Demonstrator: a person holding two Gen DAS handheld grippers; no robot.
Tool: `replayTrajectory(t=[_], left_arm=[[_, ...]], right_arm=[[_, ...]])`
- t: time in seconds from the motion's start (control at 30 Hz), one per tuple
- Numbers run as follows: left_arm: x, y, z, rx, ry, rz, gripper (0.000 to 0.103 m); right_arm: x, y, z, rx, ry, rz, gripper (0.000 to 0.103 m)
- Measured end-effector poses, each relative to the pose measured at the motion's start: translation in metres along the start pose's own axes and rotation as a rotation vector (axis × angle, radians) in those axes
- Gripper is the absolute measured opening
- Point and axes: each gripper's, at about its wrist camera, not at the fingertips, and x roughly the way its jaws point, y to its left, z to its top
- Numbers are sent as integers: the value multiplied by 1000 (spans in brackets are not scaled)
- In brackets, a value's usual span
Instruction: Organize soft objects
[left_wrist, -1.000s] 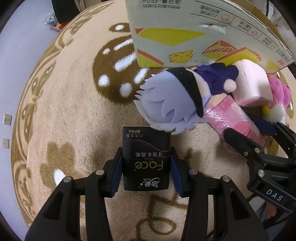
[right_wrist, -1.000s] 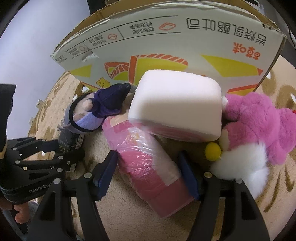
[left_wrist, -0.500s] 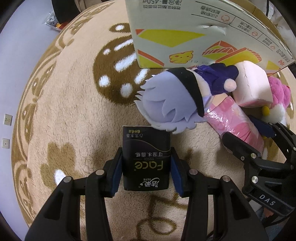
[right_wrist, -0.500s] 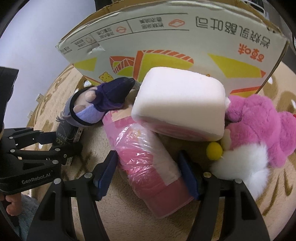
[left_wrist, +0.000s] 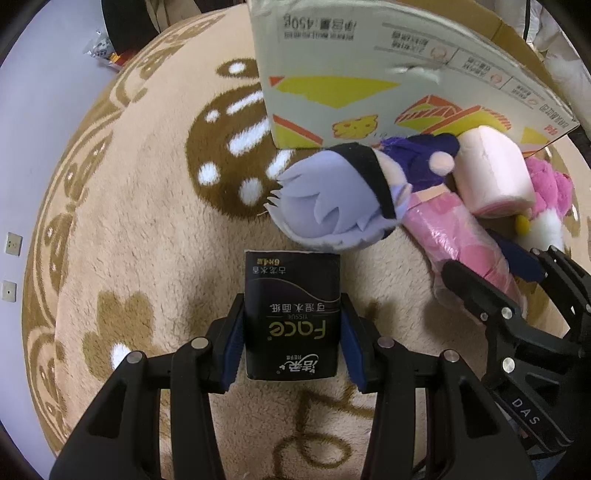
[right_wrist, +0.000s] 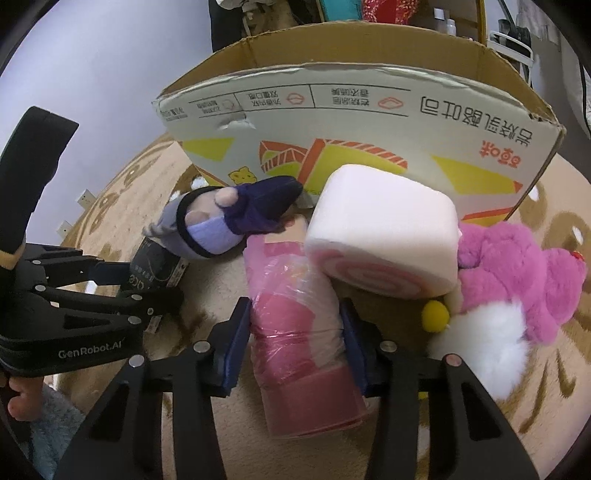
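My left gripper is shut on a black tissue pack that lies on the beige rug. A purple-haired plush doll lies just beyond the pack. The jaws of my right gripper are closing, and both blue pads touch the sides of a pink plastic-wrapped bundle. A pink swiss-roll cushion rests on the bundle's far end. To its right lies a pink and white plush toy. The printed cardboard box stands open behind them all.
The box wall rises right behind the toys. The purple doll leans against it. The left gripper sits close on the left of the right wrist view. A person's toes and a blue sleeve show at that view's lower left.
The right gripper's jaws have narrowed from either side of the pink bundle until the pads touch it, and its view has tipped up a little. The left gripper and tissue pack have not moved.
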Motion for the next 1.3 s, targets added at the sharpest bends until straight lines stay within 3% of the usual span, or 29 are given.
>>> replayTrajectory(t=[0.23, 0.4, 1.0, 1.07, 1.1, 1.13, 1.23, 1.3], left_arm=[[-13, 7, 1, -28, -59, 25, 45], [-26, 15, -3, -60, -86, 0, 45], [-64, 27, -10, -134, -254, 45, 45], [-69, 27, -12, -139, -270, 50, 45], [-71, 27, -13, -141, -277, 56, 45], [-72, 28, -13, -142, -281, 62, 45], [-74, 30, -14, -148, -284, 65, 45], [-76, 29, -15, -148, -286, 62, 45]], right_arm=[[-12, -4, -2, 19, -2, -2, 49], [-20, -13, -4, 73, -3, 41, 49], [-51, -11, -12, 68, -31, 82, 44], [-54, -10, -13, 66, -37, 77, 41], [-57, -10, -13, 61, -41, 71, 20], [-57, -9, -13, 59, -31, 81, 13], [-41, -7, -14, 61, 23, 73, 3], [-35, -8, -17, 66, 37, 66, 3]])
